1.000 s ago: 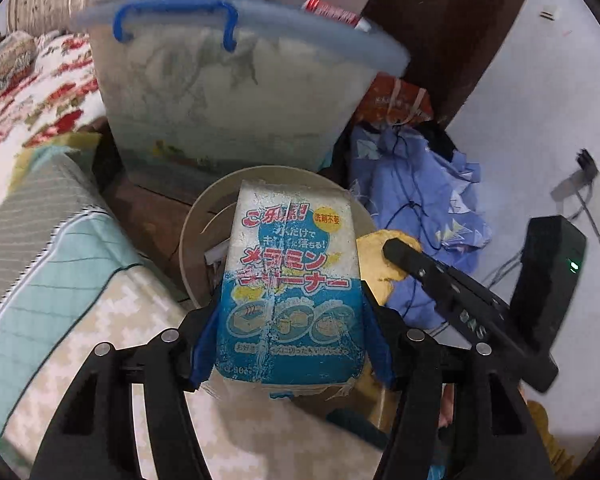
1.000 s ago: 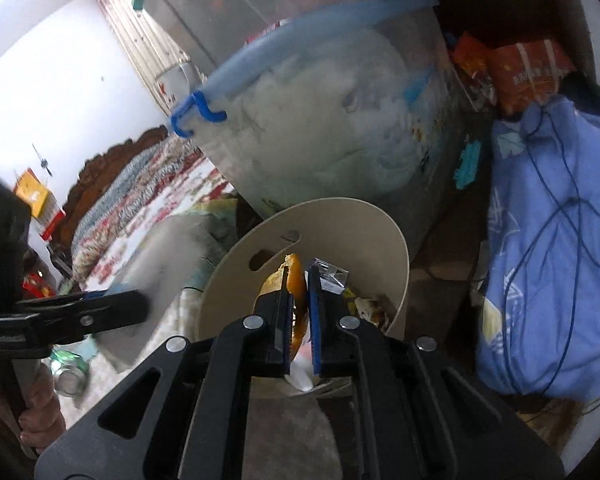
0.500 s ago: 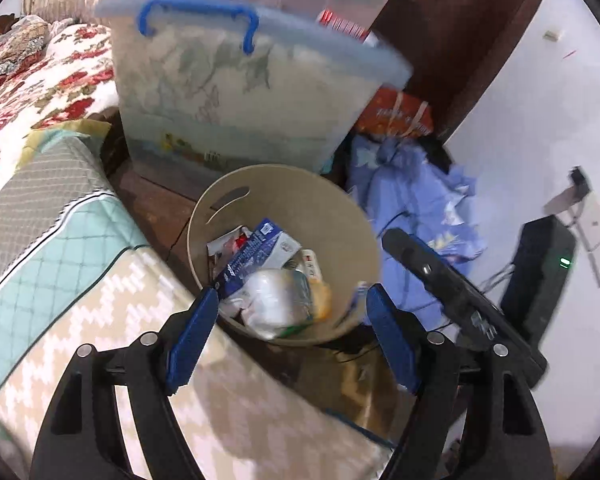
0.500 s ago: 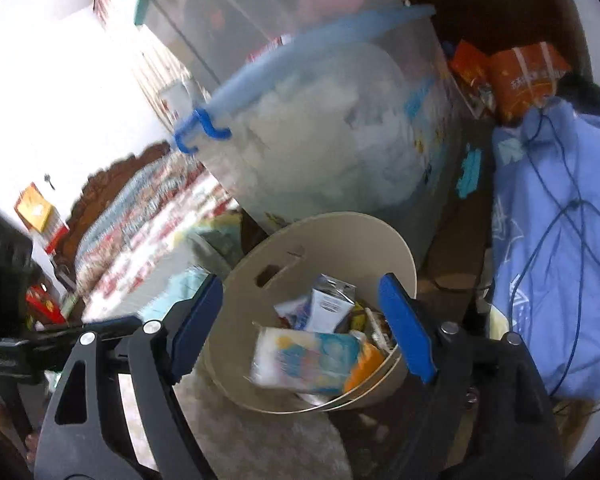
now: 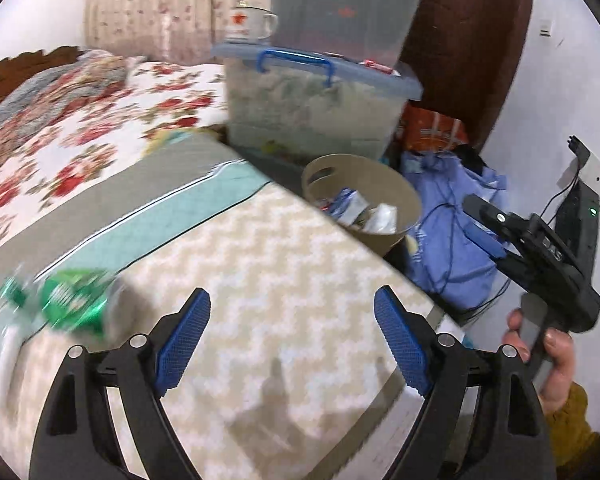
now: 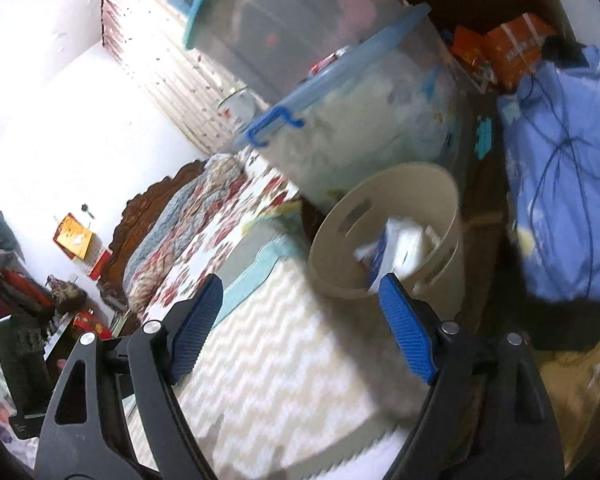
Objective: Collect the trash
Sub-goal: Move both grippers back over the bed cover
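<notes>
Hovering over a zigzag-patterned bed (image 5: 284,280), both hand-held grippers spread wide, gripping nothing
Left hand-held gripper (image 5: 292,338) and right hand-held gripper (image 6: 300,330) face a beige trash bin (image 5: 396,186) holding wrappers, beside the bed; a blurred green wrapper (image 5: 74,304) lies on the bedcover, clear storage boxes (image 5: 320,104) behind

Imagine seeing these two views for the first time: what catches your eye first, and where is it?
The beige bin, holding packets, sits on the floor past the zigzag blanket, below a clear storage box. A blurred green wrapper lies on the bed at left. Both grippers' blue jaws gape empty.
</notes>
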`<state>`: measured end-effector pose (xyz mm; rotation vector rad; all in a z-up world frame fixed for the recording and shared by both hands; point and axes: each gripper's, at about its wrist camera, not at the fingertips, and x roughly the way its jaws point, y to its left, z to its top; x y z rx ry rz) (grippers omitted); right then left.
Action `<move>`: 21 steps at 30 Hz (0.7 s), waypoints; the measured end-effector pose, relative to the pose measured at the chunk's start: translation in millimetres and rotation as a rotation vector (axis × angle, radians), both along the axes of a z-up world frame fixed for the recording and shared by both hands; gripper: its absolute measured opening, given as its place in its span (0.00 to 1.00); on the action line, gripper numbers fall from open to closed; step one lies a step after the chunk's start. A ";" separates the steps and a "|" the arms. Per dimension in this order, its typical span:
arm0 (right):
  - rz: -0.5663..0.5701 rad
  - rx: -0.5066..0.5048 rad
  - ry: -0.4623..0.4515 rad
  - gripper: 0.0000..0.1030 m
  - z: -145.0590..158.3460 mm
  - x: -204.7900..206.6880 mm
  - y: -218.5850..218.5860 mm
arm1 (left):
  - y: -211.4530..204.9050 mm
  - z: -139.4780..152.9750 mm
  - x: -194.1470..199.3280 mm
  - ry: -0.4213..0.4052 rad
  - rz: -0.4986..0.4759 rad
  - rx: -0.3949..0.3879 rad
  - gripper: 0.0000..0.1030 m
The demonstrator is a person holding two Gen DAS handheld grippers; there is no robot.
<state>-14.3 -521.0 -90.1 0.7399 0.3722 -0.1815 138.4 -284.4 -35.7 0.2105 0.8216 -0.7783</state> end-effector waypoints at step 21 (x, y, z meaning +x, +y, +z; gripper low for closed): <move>0.034 -0.034 0.046 0.84 25.0 -27.7 103.2 | 95.1 19.5 -48.3 -0.159 0.162 0.049 0.92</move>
